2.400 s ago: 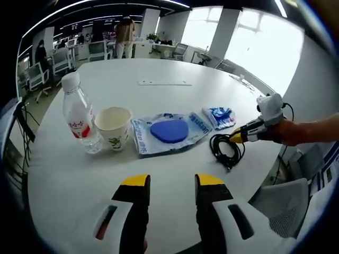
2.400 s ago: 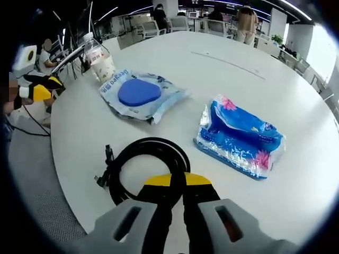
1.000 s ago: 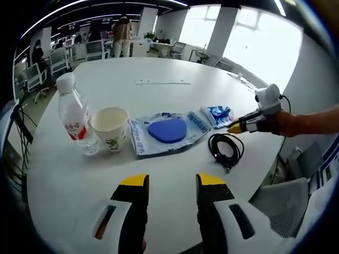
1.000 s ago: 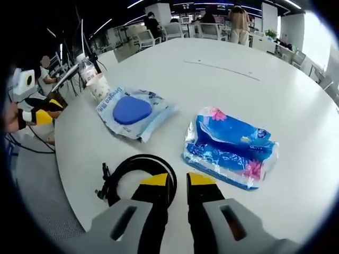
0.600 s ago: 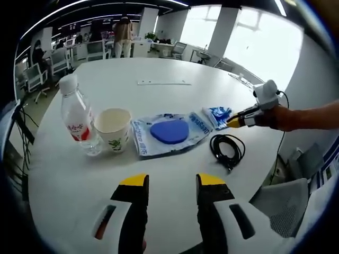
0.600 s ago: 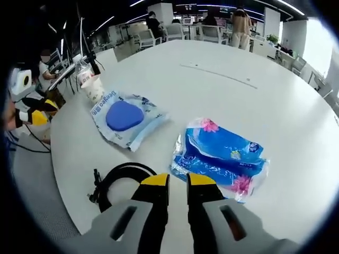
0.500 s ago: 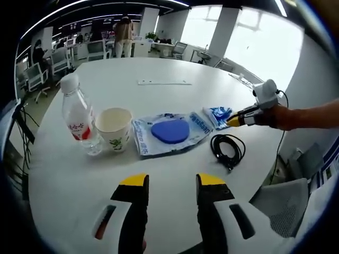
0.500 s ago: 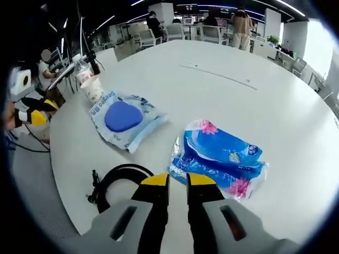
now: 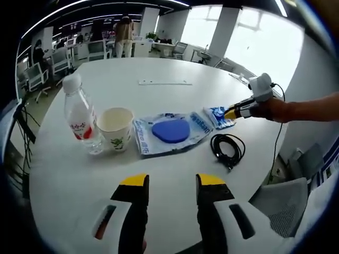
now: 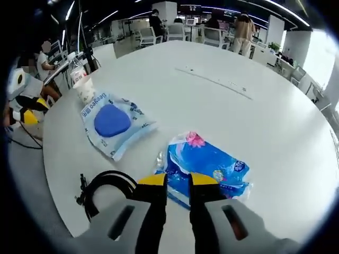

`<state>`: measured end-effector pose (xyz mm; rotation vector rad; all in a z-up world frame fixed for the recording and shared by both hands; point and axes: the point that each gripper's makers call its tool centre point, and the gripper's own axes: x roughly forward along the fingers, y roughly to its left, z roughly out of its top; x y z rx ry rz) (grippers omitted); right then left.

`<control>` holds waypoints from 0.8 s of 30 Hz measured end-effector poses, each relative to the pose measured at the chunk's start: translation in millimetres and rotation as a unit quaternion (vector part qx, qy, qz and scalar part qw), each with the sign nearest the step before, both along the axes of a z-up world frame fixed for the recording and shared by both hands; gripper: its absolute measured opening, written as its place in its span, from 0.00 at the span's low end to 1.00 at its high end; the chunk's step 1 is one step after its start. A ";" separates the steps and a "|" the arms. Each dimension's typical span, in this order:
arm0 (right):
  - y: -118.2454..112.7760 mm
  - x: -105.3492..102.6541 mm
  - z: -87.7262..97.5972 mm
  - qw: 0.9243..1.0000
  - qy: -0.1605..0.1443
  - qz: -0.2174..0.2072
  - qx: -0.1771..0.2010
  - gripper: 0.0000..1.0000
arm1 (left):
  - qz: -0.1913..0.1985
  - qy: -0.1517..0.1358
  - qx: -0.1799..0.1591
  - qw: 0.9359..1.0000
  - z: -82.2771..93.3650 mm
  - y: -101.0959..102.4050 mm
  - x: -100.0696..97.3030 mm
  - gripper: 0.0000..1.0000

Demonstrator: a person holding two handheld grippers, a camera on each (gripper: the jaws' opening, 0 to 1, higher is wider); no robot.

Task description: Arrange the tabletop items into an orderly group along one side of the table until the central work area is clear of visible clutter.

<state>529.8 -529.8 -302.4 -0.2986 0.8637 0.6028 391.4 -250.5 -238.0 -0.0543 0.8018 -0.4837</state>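
A row of items lies on the round white table: a water bottle, a paper cup, a wipes pack with a blue lid, a blue tissue pack and a coiled black cable. My left gripper hovers open over the near table edge, nothing between its jaws. My right gripper stands with a narrow gap, tips at the near edge of the tissue pack. The cable lies to its left, the wipes pack beyond. In the left gripper view, the right gripper reaches the tissue pack from the right.
A thin white strip lies on the far half of the table. A grey chair stands by the near right edge. Office desks, chairs and people fill the background. The left gripper shows at the left rim.
My right gripper was shut over the cable, opened slightly, left it and moved to the tissue pack. The left gripper stayed put and open.
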 end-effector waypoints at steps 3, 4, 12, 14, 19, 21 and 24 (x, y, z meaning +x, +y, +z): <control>-3.8 3.4 -3.7 0.999 0.000 0.022 -0.026 0.18 | 0.003 0.001 0.001 1.000 0.8 2.2 -1.2 0.34; -5.0 4.2 -4.6 0.999 0.001 0.027 -0.034 0.20 | 0.002 0.001 0.001 1.000 1.2 2.7 -2.1 0.34; -11.6 10.0 -17.0 0.997 0.013 0.048 -0.065 0.21 | 0.006 0.005 0.004 1.000 -0.6 8.2 -7.4 0.33; -11.6 9.1 -19.7 0.995 0.015 0.065 -0.080 0.22 | 0.008 0.006 0.005 1.000 -0.9 8.6 -8.1 0.33; -12.1 12.0 -24.3 0.989 0.013 0.091 -0.113 0.17 | 0.008 0.004 0.006 1.000 0.9 7.5 -9.3 0.33; -8.8 11.5 -24.7 0.988 0.011 0.104 -0.116 0.13 | 0.008 0.005 0.006 1.000 0.7 8.2 -9.5 0.33; -7.5 11.1 -27.0 0.984 0.007 0.122 -0.130 0.00 | 0.010 0.005 0.008 1.000 0.5 10.3 -10.6 0.33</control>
